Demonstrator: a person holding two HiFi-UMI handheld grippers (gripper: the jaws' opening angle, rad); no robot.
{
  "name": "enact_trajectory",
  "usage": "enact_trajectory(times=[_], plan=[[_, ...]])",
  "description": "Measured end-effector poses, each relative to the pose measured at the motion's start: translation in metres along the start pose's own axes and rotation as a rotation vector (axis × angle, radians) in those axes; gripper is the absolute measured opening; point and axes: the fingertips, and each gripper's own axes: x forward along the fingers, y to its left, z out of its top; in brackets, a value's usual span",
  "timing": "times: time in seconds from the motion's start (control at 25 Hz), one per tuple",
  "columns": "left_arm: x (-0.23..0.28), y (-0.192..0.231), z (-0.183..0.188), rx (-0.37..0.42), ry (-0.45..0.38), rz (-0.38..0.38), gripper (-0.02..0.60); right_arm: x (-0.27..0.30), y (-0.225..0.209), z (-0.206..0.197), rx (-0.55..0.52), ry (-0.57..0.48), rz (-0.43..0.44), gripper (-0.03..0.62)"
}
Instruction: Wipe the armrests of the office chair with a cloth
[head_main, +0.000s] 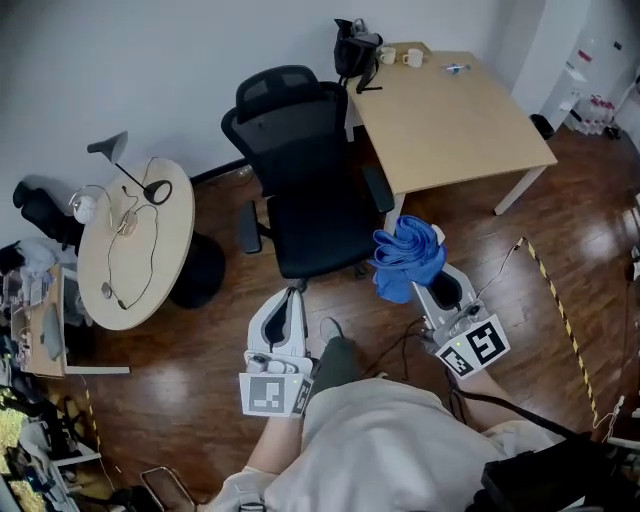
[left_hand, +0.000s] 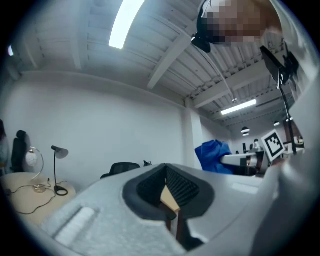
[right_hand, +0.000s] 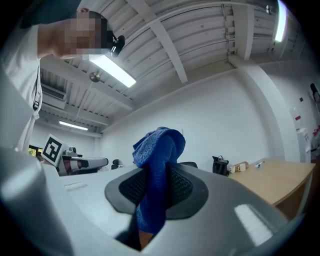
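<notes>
The black office chair (head_main: 305, 185) stands ahead of me, its back to the wall, with a black armrest on each side (head_main: 249, 228) (head_main: 378, 188). My right gripper (head_main: 428, 268) is shut on a bunched blue cloth (head_main: 408, 258), held up just right of the seat's front, near the right armrest. In the right gripper view the cloth (right_hand: 157, 165) hangs pinched between the pads. My left gripper (head_main: 291, 305) is shut with nothing in it, in front of the seat's front edge. The left gripper view shows the chair (left_hand: 120, 169) far off and the cloth (left_hand: 214, 156) to the right.
A round table (head_main: 170, 255) with a desk lamp and cables stands left of the chair. A rectangular wooden table (head_main: 460, 120) with a black bag (head_main: 355, 50) and cups (head_main: 400, 57) is close behind its right side. Yellow-black tape (head_main: 560, 310) crosses the wooden floor at right.
</notes>
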Motion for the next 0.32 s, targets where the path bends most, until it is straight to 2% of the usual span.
enact_trajectory(times=[0.12,0.32], plan=[[-0.017,-0.005,0.011,0.019,-0.009,0.019,-0.008,-0.015,0.011,0.01,0.001,-0.019,0.02,0.081],[-0.024,-0.006,0.018,0.009,-0.013,0.009,-0.008,-0.025,0.021,0.026,-0.036,-0.036,0.028,0.081]])
